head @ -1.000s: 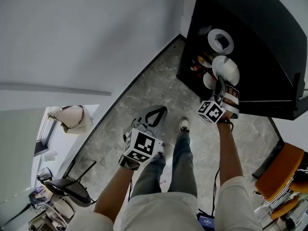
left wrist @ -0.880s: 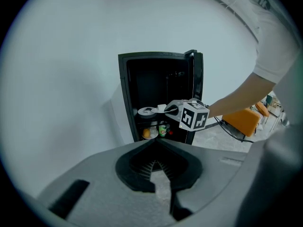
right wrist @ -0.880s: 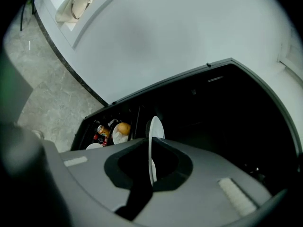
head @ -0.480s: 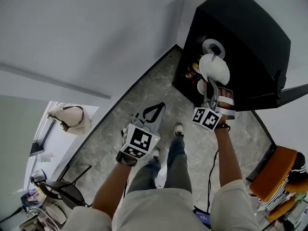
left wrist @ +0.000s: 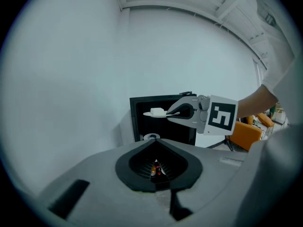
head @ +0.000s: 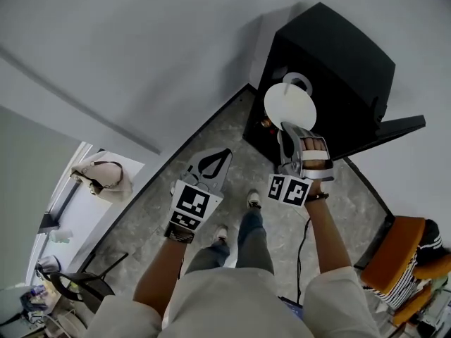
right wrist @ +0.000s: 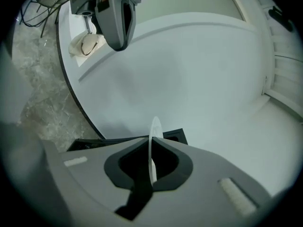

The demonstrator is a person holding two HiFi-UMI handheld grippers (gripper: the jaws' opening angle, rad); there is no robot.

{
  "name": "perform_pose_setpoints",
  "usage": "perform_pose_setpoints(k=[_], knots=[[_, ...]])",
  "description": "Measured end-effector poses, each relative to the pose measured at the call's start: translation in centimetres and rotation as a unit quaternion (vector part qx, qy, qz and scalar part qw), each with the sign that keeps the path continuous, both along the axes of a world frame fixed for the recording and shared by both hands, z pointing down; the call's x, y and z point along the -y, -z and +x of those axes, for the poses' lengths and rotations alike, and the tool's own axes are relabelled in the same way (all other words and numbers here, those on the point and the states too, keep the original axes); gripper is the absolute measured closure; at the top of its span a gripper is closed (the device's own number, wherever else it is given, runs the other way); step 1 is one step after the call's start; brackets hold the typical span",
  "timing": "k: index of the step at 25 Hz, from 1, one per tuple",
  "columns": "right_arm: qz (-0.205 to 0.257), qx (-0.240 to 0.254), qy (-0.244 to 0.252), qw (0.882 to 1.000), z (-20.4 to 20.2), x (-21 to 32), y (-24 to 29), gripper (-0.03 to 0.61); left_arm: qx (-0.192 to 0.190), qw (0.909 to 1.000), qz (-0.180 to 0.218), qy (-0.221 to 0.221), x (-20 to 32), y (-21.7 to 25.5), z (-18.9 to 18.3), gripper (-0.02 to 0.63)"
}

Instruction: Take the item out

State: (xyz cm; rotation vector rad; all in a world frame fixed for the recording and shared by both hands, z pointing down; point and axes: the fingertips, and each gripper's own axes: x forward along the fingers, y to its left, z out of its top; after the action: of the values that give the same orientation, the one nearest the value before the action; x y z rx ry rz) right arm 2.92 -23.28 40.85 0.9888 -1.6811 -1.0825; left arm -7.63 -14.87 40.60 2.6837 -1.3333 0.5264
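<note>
Gripping the white plate (head: 290,106) by its near rim, upper centre of frame before the black cabinet (head: 338,69): right tongs (head: 287,127), clenched; left tongs (head: 220,155), lower left, closed, empty.

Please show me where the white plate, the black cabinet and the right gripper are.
white plate (head: 289,106): head view, middle of its face.
black cabinet (head: 342,48): head view, its top panel.
right gripper (right wrist: 153,142): right gripper view, between its fingertips.
</note>
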Motion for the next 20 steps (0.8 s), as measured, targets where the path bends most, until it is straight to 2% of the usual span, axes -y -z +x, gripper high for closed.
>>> perform_pose_setpoints(k=[3, 7, 14, 20], knots=[[0.003, 0.004, 0.012, 1.000, -0.8, -2.1, 2.5, 0.558, -0.020, 0.9997, 0.011, 0.008, -1.3, 2.3, -0.8, 0.609], [0.016, -0.002, 0.021, 1.000, -1.4, -4.4, 5.9, 0.558, -0.025, 0.9989, 0.036, 0.015, -2.7, 5.3, -1.5, 0.609], [0.022, -0.004, 0.029, 0.999, -2.2, -8.5, 9.5, 0.558, -0.049, 0.9967, 0.066, 0.004, -5.3, 9.0, -0.4, 0.609], [0.031, -0.012, 0.030, 0.999, -2.7, -11.7, 11.2, 0.557, -0.035, 0.9950, 0.092, -0.017, -7.7, 11.3, 0.3, 0.609]])
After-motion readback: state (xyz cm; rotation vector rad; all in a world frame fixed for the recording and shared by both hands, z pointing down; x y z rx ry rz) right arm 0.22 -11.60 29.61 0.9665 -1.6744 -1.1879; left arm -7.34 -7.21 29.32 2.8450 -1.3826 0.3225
